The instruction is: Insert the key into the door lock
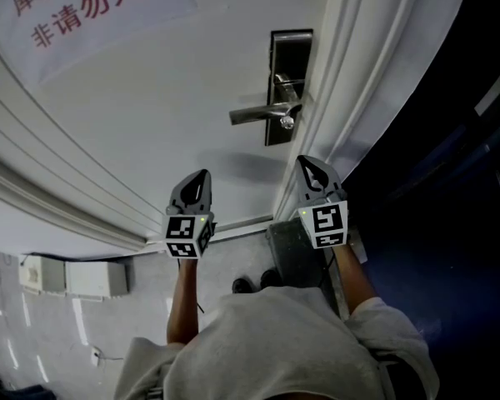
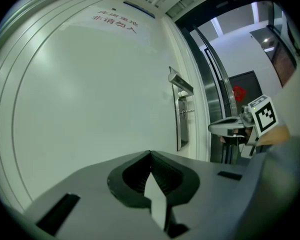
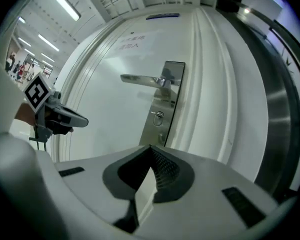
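The key (image 1: pixel 287 122) seems to sit in the door lock (image 1: pixel 288 82) already; it shows as a small bright stub poking out of the dark metal plate just under the lever handle (image 1: pixel 257 113). From the side, in the left gripper view, the key (image 2: pixel 188 112) juts out from the plate towards the room. From the front, in the right gripper view, it (image 3: pixel 160 117) is only a round glint below the handle (image 3: pixel 140 79), too small to read further.

Neither tong touches it. The right gripper (image 1: pixel 307 165) hangs short of the door, roughly in line with the lock plate and apart from it; its jaws are pressed together with nothing between them (image 3: pixel 150 148). The left gripper (image 1: pixel 202 176) is beside it, further from the lock and facing bare door panel; its jaws also meet at the tips and carry nothing (image 2: pixel 150 154). Both point at the door about level, and each shows in the other's view.

The door (image 1: pixel 150 107) is white, with a notice in red characters (image 1: pixel 75 11) on its panel; to the lock side runs the white frame (image 1: pixel 342 98), then a dark opening. The person wears a grey top (image 1: pixel 267 348), forearms bare.
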Available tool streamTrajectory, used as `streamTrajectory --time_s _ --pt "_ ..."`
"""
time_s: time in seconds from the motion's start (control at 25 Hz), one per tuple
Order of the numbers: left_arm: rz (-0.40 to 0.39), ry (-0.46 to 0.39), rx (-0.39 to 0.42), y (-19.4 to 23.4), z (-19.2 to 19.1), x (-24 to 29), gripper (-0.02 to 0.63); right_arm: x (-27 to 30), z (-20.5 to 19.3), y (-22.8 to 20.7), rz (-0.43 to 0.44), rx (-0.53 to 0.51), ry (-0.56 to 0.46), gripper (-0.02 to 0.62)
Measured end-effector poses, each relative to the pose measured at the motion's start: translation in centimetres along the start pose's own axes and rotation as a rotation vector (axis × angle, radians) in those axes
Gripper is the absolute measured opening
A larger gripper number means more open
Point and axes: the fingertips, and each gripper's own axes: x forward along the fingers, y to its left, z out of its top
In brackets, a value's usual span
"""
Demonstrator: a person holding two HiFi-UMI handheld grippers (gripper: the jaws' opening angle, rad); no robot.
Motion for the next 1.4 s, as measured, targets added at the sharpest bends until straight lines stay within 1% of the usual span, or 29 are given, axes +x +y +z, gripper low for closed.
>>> streamTrajectory --time_s 0.08,0.2,0.56,0.72,0.84,1.08,1.4 --pt "0.013 0.001 -0.002 0.4 0.0 -0.3 0.017 0.1 -0.4 0.0 0.008 0.044 -0.001 0.023" --pt "0.038 0.001 -0.006 1.0 -0.1 -0.9 0.017 0.5 -0.6 0.4 0.023 0.08 -0.004 0.023" --pt "0.133 0.0 -0.017 3.6 -0.3 -3.6 0.017 2.9 1.4 3.8 0.112 0.107 -0.054 0.023" --pt "0.183 -0.002 -0.019 5.2 -0.4 -5.1 0.017 3.9 2.0 5.0 0.137 0.113 -0.075 0.023" --pt "0.206 0.0 -0.018 5.9 -0.4 -5.8 0.017 4.3 2.0 5.5 0.15 0.116 -0.079 0.023" --pt "0.217 -0.004 -0.017 6.3 -0.3 -6.1 0.017 4.6 2.1 6.2 0.152 0.104 -0.066 0.021" --pt "0.2 -0.003 -0.02 5.8 -0.5 -5.4 0.017 4.5 1.9 5.8 0.138 0.102 -0.061 0.021"
